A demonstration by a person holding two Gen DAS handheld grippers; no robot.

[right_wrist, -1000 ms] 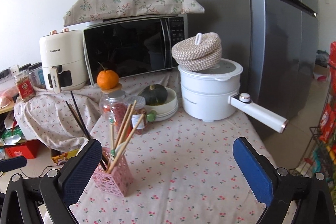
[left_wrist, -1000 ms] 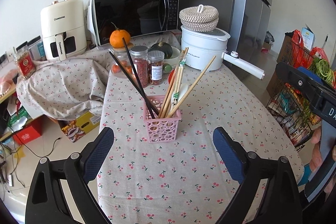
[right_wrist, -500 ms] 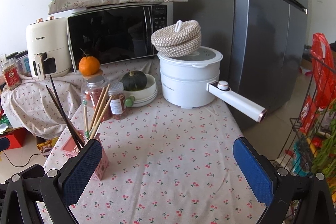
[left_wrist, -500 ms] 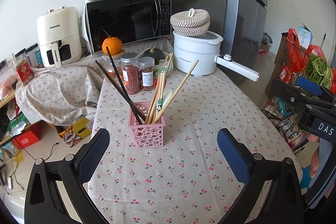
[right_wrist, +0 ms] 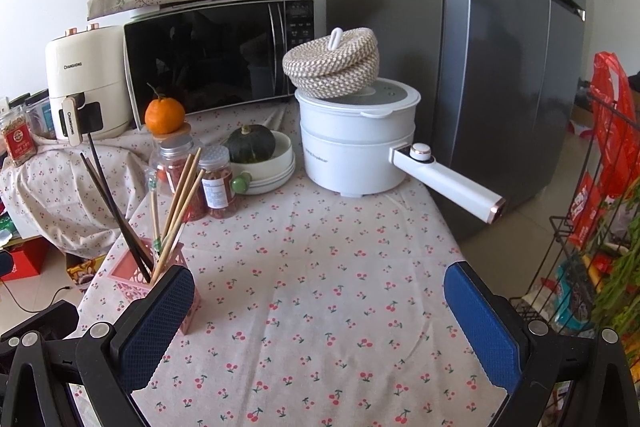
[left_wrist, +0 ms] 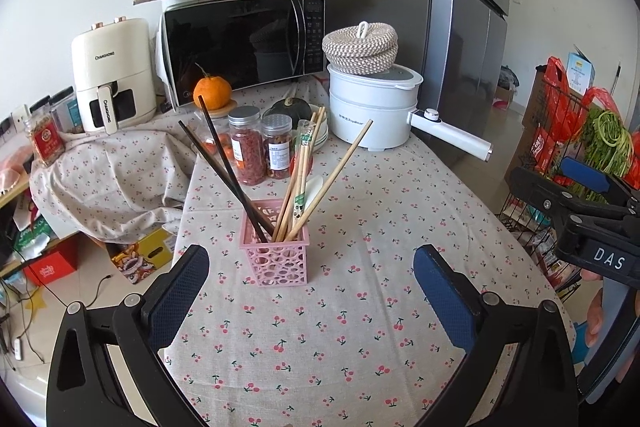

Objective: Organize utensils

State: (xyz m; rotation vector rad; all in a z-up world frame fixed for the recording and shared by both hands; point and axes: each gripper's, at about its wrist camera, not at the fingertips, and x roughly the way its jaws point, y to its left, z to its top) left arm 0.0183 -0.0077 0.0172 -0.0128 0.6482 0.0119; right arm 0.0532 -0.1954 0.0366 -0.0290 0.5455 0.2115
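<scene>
A pink perforated holder (left_wrist: 274,255) stands on the cherry-print tablecloth (left_wrist: 360,307). It holds two black chopsticks (left_wrist: 224,171), several wooden chopsticks (left_wrist: 332,175) and a white spoon (left_wrist: 310,187). My left gripper (left_wrist: 311,291) is open and empty, just short of the holder. The holder also shows in the right wrist view (right_wrist: 138,277), partly behind the left finger. My right gripper (right_wrist: 318,311) is open and empty over bare cloth. It also shows at the right edge of the left wrist view (left_wrist: 576,195).
Two spice jars (left_wrist: 250,145), an orange (left_wrist: 212,91), a squash in a bowl (right_wrist: 252,143), a white electric pot (right_wrist: 356,139) with a protruding handle (right_wrist: 448,183), a microwave (left_wrist: 244,47), an air fryer (left_wrist: 112,73) and a fridge (right_wrist: 500,47) stand behind. A wire rack (right_wrist: 592,227) stands off the table's right edge.
Both grippers have pulled back and shifted slightly, so the holder sits a little farther off in the left view. Both stay open and empty. The holder's contents have not moved.
</scene>
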